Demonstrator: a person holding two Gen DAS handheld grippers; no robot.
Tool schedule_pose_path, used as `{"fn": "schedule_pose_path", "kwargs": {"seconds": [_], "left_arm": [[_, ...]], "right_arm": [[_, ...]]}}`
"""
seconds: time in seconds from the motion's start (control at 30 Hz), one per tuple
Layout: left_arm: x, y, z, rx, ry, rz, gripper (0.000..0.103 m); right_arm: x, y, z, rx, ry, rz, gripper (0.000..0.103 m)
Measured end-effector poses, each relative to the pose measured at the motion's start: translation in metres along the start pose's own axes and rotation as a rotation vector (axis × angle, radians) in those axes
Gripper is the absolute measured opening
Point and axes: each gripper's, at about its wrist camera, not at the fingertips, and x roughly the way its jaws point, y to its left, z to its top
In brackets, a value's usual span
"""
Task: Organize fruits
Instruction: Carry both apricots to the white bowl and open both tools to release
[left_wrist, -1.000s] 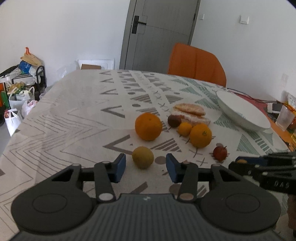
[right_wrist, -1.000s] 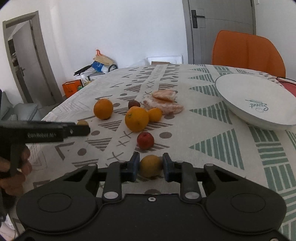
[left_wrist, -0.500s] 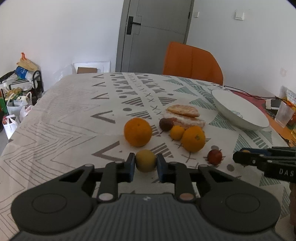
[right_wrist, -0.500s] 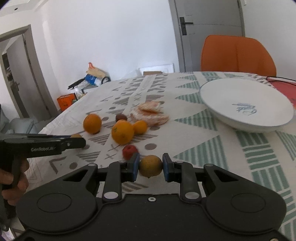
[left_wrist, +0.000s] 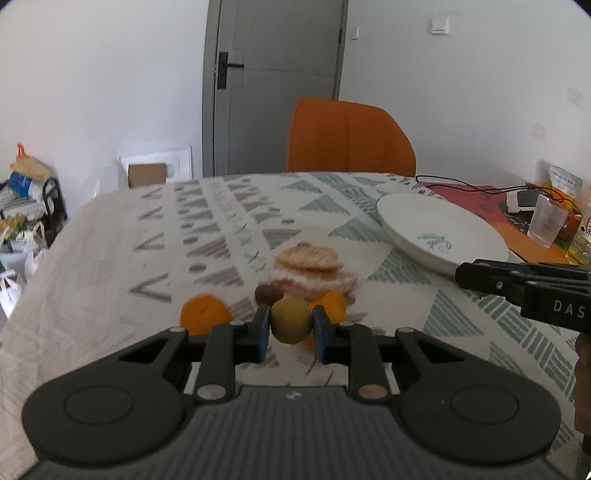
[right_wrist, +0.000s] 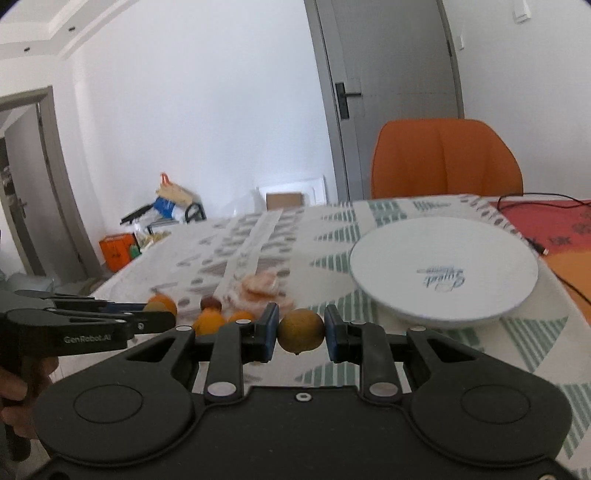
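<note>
I note my left gripper clamped on a yellow-green fruit, clear of the counter. My right gripper clamps a brownish-orange fruit just before the white bowl.

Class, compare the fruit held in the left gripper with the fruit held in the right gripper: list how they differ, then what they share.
The fruit in the left gripper is duller, olive-yellow; the fruit in the right gripper is more golden-orange. The left gripper's fruit looks plain and smooth; the right gripper's fruit has a small nub at its underside. Shared: both are small, round, and clamped between blue pads, lifted off the patterned tablecloth.
</note>
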Motion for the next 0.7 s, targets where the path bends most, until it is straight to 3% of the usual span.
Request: {"fn": "schedule_pose_path", "kwargs": {"seconds": [0.43,0.7], "left_arm": [[0.024,-0.045,0.040,0.060,-0.061,-0.022,0.023],[0.046,-0.077,0.049,0.091,-0.050,-0.073,0.023]], "right_arm": [[-0.001,-0.044,0.012,0.064,-0.067,-0.031,0.025],[-0.002,-0.066,0.013,0.072,-0.093,-0.065,0.025]]}}
